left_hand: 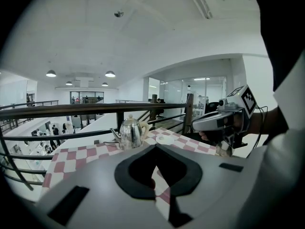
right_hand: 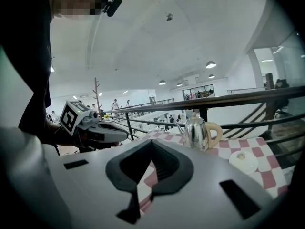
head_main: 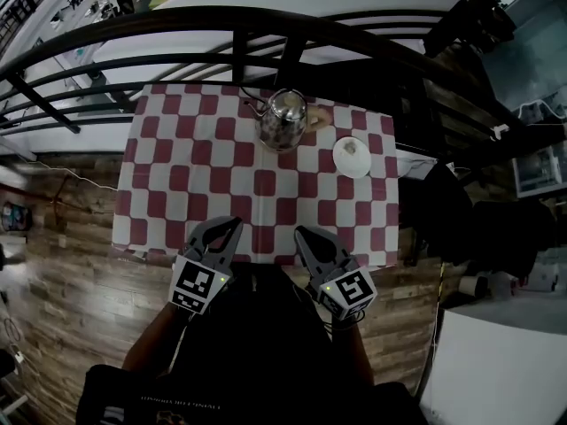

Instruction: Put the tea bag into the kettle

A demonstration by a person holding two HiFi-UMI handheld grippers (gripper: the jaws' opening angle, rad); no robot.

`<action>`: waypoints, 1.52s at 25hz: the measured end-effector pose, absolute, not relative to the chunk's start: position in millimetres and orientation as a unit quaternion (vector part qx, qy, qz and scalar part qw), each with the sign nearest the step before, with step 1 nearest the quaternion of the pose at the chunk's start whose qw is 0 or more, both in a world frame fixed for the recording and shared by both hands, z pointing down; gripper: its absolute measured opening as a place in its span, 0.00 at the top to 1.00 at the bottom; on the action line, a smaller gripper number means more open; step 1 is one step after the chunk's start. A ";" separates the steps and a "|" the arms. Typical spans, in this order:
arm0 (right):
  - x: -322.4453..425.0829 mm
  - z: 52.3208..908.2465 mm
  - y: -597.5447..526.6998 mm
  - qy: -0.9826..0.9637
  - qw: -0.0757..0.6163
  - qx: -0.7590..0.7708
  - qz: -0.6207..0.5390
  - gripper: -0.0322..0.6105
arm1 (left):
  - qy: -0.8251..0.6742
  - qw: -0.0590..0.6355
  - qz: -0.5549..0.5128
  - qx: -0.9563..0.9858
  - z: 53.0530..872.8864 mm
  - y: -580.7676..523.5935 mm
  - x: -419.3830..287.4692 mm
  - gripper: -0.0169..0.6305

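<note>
A shiny steel kettle (head_main: pixel 283 118) with a cream handle stands at the far edge of the red-and-white checked table (head_main: pixel 195 184). To its right a small white saucer (head_main: pixel 353 158) carries the tea bag (head_main: pixel 351 148). My left gripper (head_main: pixel 232 225) and right gripper (head_main: pixel 301 233) hover side by side over the table's near edge, both shut and empty, well short of kettle and saucer. The left gripper view has the kettle (left_hand: pixel 131 133) and saucer (left_hand: pixel 165 139) ahead; the right gripper view shows the kettle (right_hand: pixel 196 133) and saucer (right_hand: pixel 243 161) too.
A dark metal railing (head_main: pixel 266 34) runs right behind the table's far edge, with a drop to a lower floor beyond. Wood flooring surrounds the table. Dark furniture and a white counter (head_main: pixel 496 361) stand to the right.
</note>
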State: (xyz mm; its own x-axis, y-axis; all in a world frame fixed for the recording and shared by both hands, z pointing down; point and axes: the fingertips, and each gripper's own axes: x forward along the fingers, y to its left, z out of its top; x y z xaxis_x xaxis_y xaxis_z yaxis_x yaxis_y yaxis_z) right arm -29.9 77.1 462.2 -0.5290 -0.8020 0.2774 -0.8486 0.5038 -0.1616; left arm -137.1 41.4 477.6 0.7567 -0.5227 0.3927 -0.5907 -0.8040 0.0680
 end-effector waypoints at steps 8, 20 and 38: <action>-33.6 460.6 85.4 -0.873 0.093 0.461 0.133 0.93 | -0.304 0.096 0.179 0.931 477.1 50.0 -136.1 0.97; -15.7 460.9 113.0 -0.887 0.106 0.432 0.124 0.93 | -0.326 0.111 0.181 0.921 480.6 80.7 -119.0 0.97; -2.4 462.4 154.4 -0.897 0.106 0.413 0.118 0.93 | -0.333 0.116 0.188 0.917 487.7 125.8 -102.7 0.97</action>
